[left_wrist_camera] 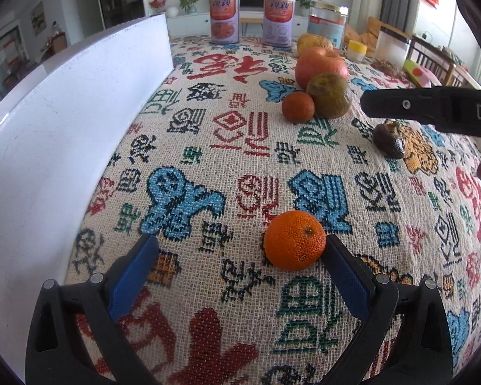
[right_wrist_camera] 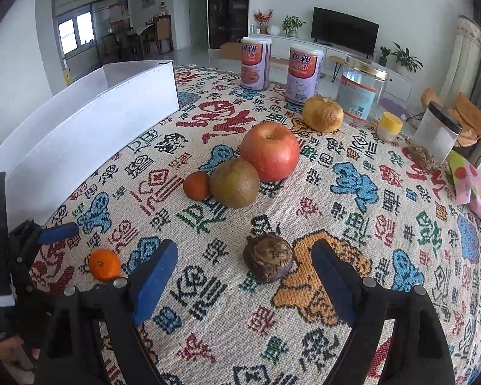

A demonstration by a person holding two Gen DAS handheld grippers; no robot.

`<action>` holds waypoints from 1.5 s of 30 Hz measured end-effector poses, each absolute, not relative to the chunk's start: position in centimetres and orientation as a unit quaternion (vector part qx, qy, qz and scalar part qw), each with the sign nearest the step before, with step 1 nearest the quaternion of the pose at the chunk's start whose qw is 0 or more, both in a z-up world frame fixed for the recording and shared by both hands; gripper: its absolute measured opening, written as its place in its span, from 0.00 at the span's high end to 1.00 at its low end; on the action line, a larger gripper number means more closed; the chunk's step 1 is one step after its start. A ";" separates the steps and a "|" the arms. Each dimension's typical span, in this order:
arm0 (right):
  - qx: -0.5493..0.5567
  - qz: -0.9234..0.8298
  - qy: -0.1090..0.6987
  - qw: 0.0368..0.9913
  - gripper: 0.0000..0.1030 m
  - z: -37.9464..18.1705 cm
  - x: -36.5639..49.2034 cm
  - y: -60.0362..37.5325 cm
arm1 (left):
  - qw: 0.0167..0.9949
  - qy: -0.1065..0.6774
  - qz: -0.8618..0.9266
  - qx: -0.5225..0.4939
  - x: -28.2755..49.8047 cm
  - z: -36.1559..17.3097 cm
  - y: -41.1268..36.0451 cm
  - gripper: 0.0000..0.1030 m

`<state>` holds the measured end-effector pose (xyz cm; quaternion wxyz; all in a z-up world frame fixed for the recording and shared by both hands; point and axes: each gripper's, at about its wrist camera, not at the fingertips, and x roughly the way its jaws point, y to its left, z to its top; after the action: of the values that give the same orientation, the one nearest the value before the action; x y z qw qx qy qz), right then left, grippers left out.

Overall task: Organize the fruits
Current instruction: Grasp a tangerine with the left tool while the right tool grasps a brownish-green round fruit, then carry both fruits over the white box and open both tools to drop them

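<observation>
Patterned bench cloth (right_wrist_camera: 352,224): white box (right_wrist_camera: 80,134) interior unseen; left tool (left_wrist_camera: 240,250) wide, beside orange (left_wrist_camera: 294,240); right tool (right_wrist_camera: 243,263) unclamped astride dark fruit (right_wrist_camera: 268,259).

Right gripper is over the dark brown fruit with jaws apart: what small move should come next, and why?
Probably lower the right gripper a little and close on the dark brown fruit: it sits loose on the tablecloth between the open pads, neither visibly touching it.

Bright, even daylight; sharp focus; strong fisheye bending and dark corners.
</observation>
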<state>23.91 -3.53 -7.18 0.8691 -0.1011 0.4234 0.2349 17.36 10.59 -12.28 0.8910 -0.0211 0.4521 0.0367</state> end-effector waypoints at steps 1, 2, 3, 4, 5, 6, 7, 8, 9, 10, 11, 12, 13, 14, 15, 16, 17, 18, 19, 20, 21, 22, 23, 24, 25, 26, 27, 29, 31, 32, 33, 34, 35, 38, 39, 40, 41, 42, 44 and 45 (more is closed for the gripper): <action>-0.072 0.233 0.435 0.867 0.25 -7.4 25.3 -3.1 | 0.891 0.452 0.037 -0.021 17.4 -12.3 10.6 0.01; -0.044 0.225 0.444 0.866 0.26 -7.5 26.5 -2.8 | 0.891 0.452 0.036 -0.021 17.4 -12.3 10.6 0.01; -0.020 0.214 0.450 0.867 0.26 -7.6 27.6 -2.6 | 0.891 0.452 0.037 -0.021 17.4 -12.3 10.6 0.01; -0.004 0.207 0.455 0.866 0.26 -7.8 28.6 -2.4 | 0.891 0.452 0.037 -0.021 17.4 -12.3 10.6 0.01; 0.006 0.203 0.464 0.862 0.26 -8.2 29.5 -2.1 | 0.891 0.452 0.037 -0.021 17.4 -12.3 10.6 0.01; 0.011 0.199 0.474 0.857 0.27 -8.6 30.5 -1.7 | 0.891 0.452 0.037 -0.021 17.4 -12.3 10.6 0.01; 0.013 0.199 0.482 0.853 0.27 -8.9 31.1 -1.3 | 0.891 0.452 0.037 -0.021 17.4 -12.3 10.6 0.01; 0.012 0.201 0.493 0.846 0.27 -9.4 31.7 -0.8 | 0.891 0.452 0.036 -0.021 17.4 -12.3 10.6 0.01; 0.008 0.199 0.503 0.841 0.33 -9.6 32.2 -0.6 | 0.891 0.452 0.036 -0.021 17.4 -12.3 10.6 0.01; 0.003 0.201 0.514 0.834 0.38 -10.1 32.6 -0.2 | 0.891 0.452 0.037 -0.021 17.4 -12.3 10.6 0.01; 0.011 0.209 0.522 0.827 0.45 -10.4 32.8 -0.1 | 0.891 0.452 0.036 -0.021 17.4 -12.3 10.7 0.01; 0.023 0.206 0.523 0.827 0.53 -10.3 32.9 -0.3 | 0.891 0.452 0.036 -0.021 17.4 -12.3 10.7 0.01; 0.028 0.199 0.524 0.828 0.52 -10.2 32.9 -0.7 | 0.891 0.452 0.036 -0.021 17.4 -12.3 10.7 0.01; 0.037 0.199 0.522 0.829 0.52 -10.0 32.8 -1.2 | 0.891 0.452 0.037 -0.021 17.4 -12.4 10.7 0.01; 0.048 0.203 0.515 0.832 0.52 -9.7 32.5 -1.8 | 0.891 0.452 0.037 -0.021 17.4 -12.4 10.7 0.01; 0.061 0.210 0.505 0.835 0.52 -9.1 31.9 -2.6 | 0.891 0.452 0.037 -0.021 17.4 -12.4 10.8 0.01; 0.077 0.222 0.496 0.836 0.52 -8.5 31.3 -3.5 | 0.891 0.452 0.036 -0.021 17.4 -12.4 10.8 0.01; 0.089 0.235 0.489 0.836 0.52 -7.8 30.3 -4.4 | 0.891 0.452 0.036 -0.021 17.4 -12.4 10.7 0.01; 0.090 0.245 0.480 0.838 0.52 -7.1 29.2 -5.2 | 0.891 0.452 0.037 -0.021 17.4 -12.4 10.8 0.01; 0.073 0.251 0.470 0.843 0.52 -6.4 27.7 -5.7 | 0.891 0.452 0.037 -0.021 17.4 -12.4 10.8 0.01; 0.033 0.252 0.457 0.852 0.52 -5.7 25.9 -6.2 | 0.891 0.452 0.037 -0.021 17.4 -12.4 10.8 0.01; -0.020 0.246 0.446 0.861 0.52 -5.5 24.0 -6.4 | 0.891 0.452 0.037 -0.021 17.4 -12.4 10.8 0.00; -0.084 0.234 0.432 0.867 0.52 -5.5 22.0 -6.6 | 0.891 0.452 0.037 -0.021 17.4 -12.4 10.8 0.00; -0.136 0.224 0.420 0.869 0.52 -6.0 19.8 -7.3 | 0.891 0.452 0.037 -0.021 17.5 -12.4 10.8 0.00; -0.157 0.224 0.421 0.865 0.52 -6.5 18.3 -8.3 | 0.891 0.452 0.037 -0.021 17.5 -12.4 10.8 0.00; -0.147 0.234 0.434 0.857 0.52 -7.4 17.2 -9.7 | 0.891 0.452 0.037 -0.021 17.5 -12.4 10.9 0.00; -0.120 0.245 0.450 0.851 0.52 -8.3 16.6 -10.8 | 0.891 0.452 0.037 -0.021 17.5 -12.4 10.8 0.00; -0.065 0.245 0.469 0.846 0.52 -10.1 15.6 -13.1 | 0.891 0.452 0.037 -0.021 17.5 -12.4 10.8 0.01; -0.021 0.245 0.444 0.861 0.52 -10.6 14.3 -14.8 | 0.891 0.452 0.037 -0.021 17.5 -12.4 10.8 0.00; -0.008 0.241 0.440 0.865 0.51 -10.8 14.0 -15.2 | 0.891 0.452 0.036 -0.022 17.5 -12.4 10.9 0.01; 0.005 0.237 0.436 0.868 0.47 -11.0 13.6 -15.6 | 0.891 0.452 0.036 -0.023 17.5 -12.5 10.9 0.01; 0.008 0.230 0.435 0.871 0.45 -11.2 13.4 -15.7 | 0.891 0.452 0.034 -0.025 17.5 -12.5 10.9 0.01; 0.004 0.221 0.433 0.874 0.41 -11.4 12.9 -15.7 | 0.891 0.452 0.027 -0.029 17.5 -12.5 11.0 0.01; -0.002 0.204 0.428 0.880 0.35 -11.5 11.9 -15.5 | 0.895 0.444 -0.017 -0.049 17.0 -12.2 11.6 0.01; -0.003 0.199 0.427 0.882 0.30 -11.4 11.6 -15.5 | 0.896 0.440 -0.035 -0.059 16.6 -12.1 11.9 0.01; -0.003 0.193 0.428 0.883 0.26 -11.4 11.3 -15.6 | 0.896 0.436 -0.053 -0.071 16.2 -11.9 12.1 0.01; -0.003 0.188 0.433 0.881 0.19 -11.5 10.9 -15.7 | 0.896 0.430 -0.068 -0.084 15.9 -11.7 12.4 0.01; -0.002 0.189 0.432 0.882 0.18 -11.5 10.5 -15.9 | 0.896 0.426 -0.079 -0.094 15.5 -11.6 12.4 0.01; 0.004 0.189 0.434 0.881 0.12 -11.6 10.1 -16.3 | 0.897 0.422 -0.088 -0.100 15.4 -11.5 12.2 0.02; 0.008 0.191 0.433 0.881 0.12 -11.7 9.9 -16.4 | 0.897 0.425 -0.087 -0.091 15.6 -11.5 11.7 0.02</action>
<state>9.92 -16.43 -11.66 0.8811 0.0076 0.4326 0.1909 15.62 11.73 -11.48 0.8965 -0.0913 0.4247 -0.0870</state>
